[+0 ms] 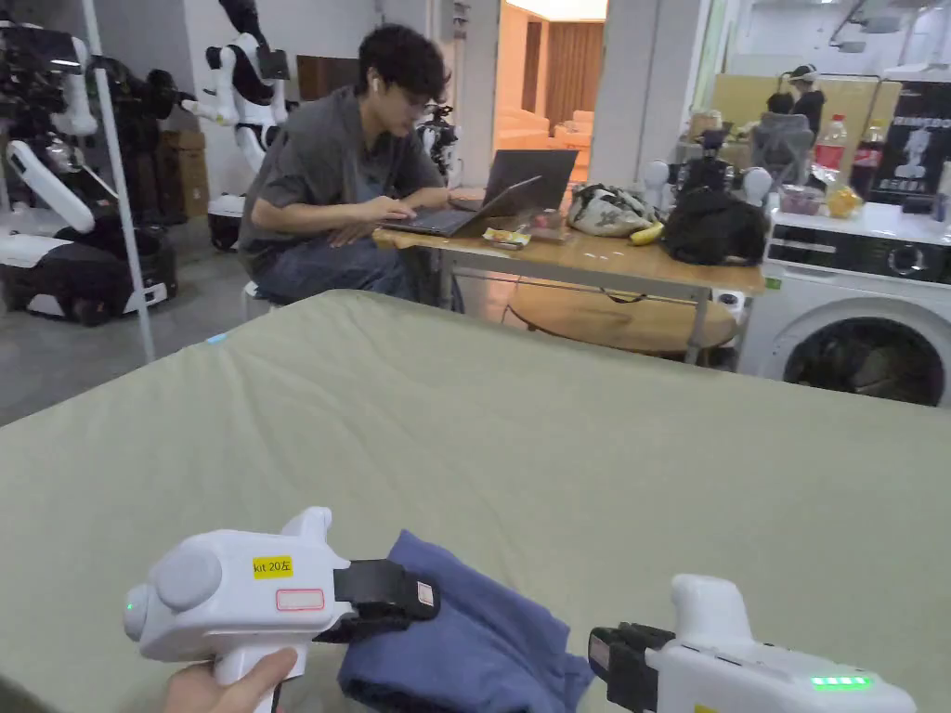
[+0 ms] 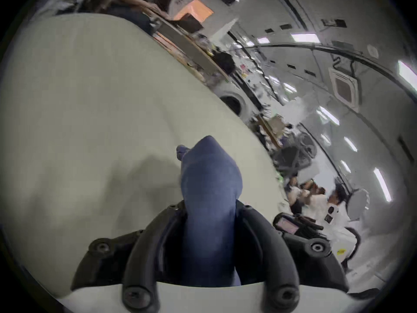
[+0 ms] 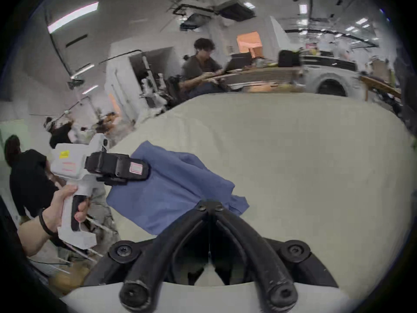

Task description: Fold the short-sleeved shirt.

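Left gripper (image 2: pixel 209 207) clamps a bunched blue shirt (image 1: pixel 483 641) at the near edge of the green table (image 1: pixel 520 436); right gripper (image 3: pixel 209 205) is closed, empty, touching the cloth. Best lay it flat first; beyond, a person types

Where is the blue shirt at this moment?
In the head view the blue shirt sits bunched at the near edge of the green bed, between the left gripper and right gripper.

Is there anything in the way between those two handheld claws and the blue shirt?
Nothing visible. The left gripper is clamped on the blue shirt, and the right gripper, jaws together, touches its edge on the green surface.
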`<state>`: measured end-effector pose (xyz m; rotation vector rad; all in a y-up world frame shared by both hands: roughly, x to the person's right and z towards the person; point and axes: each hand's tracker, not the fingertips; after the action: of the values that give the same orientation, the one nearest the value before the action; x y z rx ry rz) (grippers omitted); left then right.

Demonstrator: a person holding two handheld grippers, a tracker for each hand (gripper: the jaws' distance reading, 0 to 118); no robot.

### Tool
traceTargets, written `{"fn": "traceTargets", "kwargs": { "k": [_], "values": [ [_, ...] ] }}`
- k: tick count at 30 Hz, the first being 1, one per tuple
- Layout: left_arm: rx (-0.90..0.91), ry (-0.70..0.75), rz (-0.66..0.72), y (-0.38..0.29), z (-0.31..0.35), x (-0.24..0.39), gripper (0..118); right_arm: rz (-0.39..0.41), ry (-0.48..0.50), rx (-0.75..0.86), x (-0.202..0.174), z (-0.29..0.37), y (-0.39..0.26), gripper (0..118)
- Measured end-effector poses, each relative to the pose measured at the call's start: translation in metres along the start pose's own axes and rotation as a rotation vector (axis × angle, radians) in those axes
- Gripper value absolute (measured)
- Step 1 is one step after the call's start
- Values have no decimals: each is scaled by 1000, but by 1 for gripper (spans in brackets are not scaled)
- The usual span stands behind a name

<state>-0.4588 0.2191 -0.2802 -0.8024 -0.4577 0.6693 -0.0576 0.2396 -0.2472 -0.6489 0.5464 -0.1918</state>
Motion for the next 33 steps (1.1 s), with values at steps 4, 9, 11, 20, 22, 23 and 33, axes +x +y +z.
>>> {"fn": "traceTargets", "kwargs": {
  "k": [4,9,11,20,22,23,33],
  "values": [
    [82,151,32,36,52,-66,28,12,69,-2,-35,-70,20,0],
    [89,332,25,65,72,-112,28,41,123,-28,-57,-105,27,0],
    [145,395,-36,66,76,-108,52,58,123,-32,-58,-97,24,0],
    [509,441,-444,10,135,80,62,178,-81,215,-4,46,17,0],
    [547,375,-533,-4,134,130,62,148,-129,279,4,96,16,0],
    [603,339,-583,-17,133,160,62,148,-171,304,9,120,15,0],
    [590,-30,-786,-92,55,285,10,91,-539,504,58,273,-23,0]
  ]
}}
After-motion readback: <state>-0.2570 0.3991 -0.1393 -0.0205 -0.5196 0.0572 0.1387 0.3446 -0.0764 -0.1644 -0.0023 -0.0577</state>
